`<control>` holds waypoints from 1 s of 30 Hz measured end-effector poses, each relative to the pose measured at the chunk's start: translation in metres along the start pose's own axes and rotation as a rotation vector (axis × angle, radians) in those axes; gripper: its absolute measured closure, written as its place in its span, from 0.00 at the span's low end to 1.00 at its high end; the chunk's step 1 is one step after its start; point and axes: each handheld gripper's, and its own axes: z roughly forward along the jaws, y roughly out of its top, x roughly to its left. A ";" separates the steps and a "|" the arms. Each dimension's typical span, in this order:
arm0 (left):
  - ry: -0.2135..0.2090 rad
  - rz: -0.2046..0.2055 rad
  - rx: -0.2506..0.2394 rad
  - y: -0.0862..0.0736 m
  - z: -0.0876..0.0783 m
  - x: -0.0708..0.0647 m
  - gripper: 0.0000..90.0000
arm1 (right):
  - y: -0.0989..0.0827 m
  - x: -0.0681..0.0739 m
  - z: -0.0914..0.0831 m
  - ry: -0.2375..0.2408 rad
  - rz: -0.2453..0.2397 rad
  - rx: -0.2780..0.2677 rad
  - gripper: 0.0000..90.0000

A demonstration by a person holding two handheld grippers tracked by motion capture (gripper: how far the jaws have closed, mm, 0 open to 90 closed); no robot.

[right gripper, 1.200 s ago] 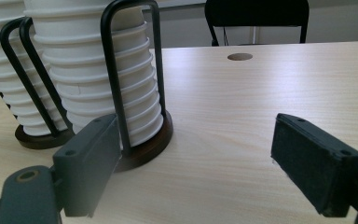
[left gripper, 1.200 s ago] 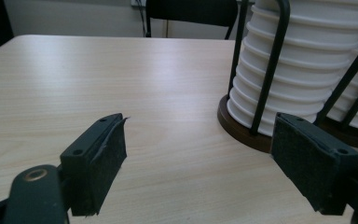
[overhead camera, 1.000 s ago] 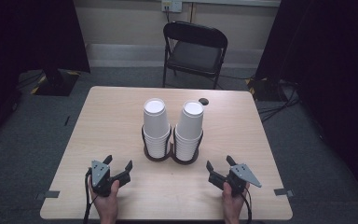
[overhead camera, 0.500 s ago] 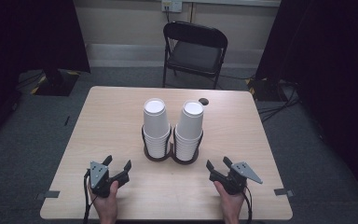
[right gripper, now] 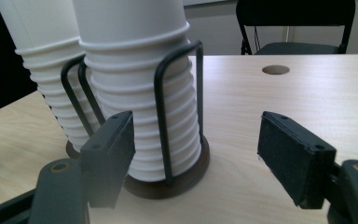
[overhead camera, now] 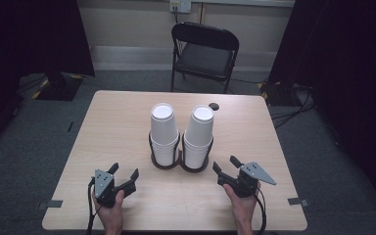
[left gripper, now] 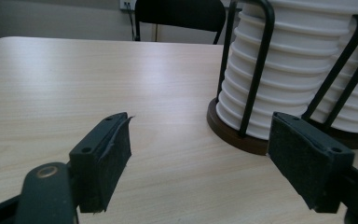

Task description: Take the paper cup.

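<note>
Both the left claw (overhead camera: 125, 177) and right claw (overhead camera: 224, 164) gaped empty near the cup stacks (overhead camera: 198, 137), light, crushable paper best pinched gently at the top rim.

Wooden table (overhead camera: 117, 127) – cup holder (overhead camera: 180, 164) (two stacks)

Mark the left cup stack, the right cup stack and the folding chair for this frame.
left cup stack (overhead camera: 163, 128), high view, side of the upper cups
right cup stack (overhead camera: 199, 131), high view, side of the upper cups
folding chair (overhead camera: 203, 58), high view, seat
</note>
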 end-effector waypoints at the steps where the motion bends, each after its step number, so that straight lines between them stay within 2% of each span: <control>1: -0.001 -0.001 0.000 0.000 0.000 0.000 0.23 | 0.002 0.001 0.000 0.005 -0.001 -0.001 0.30; 4: -0.006 -0.007 -0.004 0.000 0.000 0.001 0.21 | 0.007 0.003 0.000 0.019 -0.010 -0.006 0.30; 9: -0.018 0.008 -0.005 0.000 -0.001 0.000 0.20 | 0.020 0.007 -0.002 0.044 -0.020 -0.029 0.28; 14: -0.009 -0.011 0.012 0.001 0.002 0.001 0.21 | 0.038 0.012 -0.002 0.088 -0.048 -0.051 0.28; 17: -0.013 0.001 0.015 0.001 0.002 0.001 0.21 | 0.046 0.016 0.000 0.113 -0.058 -0.067 0.28; 22: -0.018 0.012 0.032 0.001 0.004 0.000 0.21 | 0.060 0.019 0.003 0.127 -0.082 -0.079 0.22; 25: -0.014 0.015 0.029 0.001 0.003 0.000 0.22 | 0.075 0.020 0.010 0.142 -0.088 -0.090 0.19; 27: -0.012 0.014 0.027 0.001 0.003 0.000 0.22 | 0.078 0.022 0.012 0.149 -0.092 -0.091 0.18; 30: -0.010 0.018 0.025 0.001 0.003 -0.001 0.22 | 0.090 0.026 0.023 0.163 -0.117 -0.080 0.16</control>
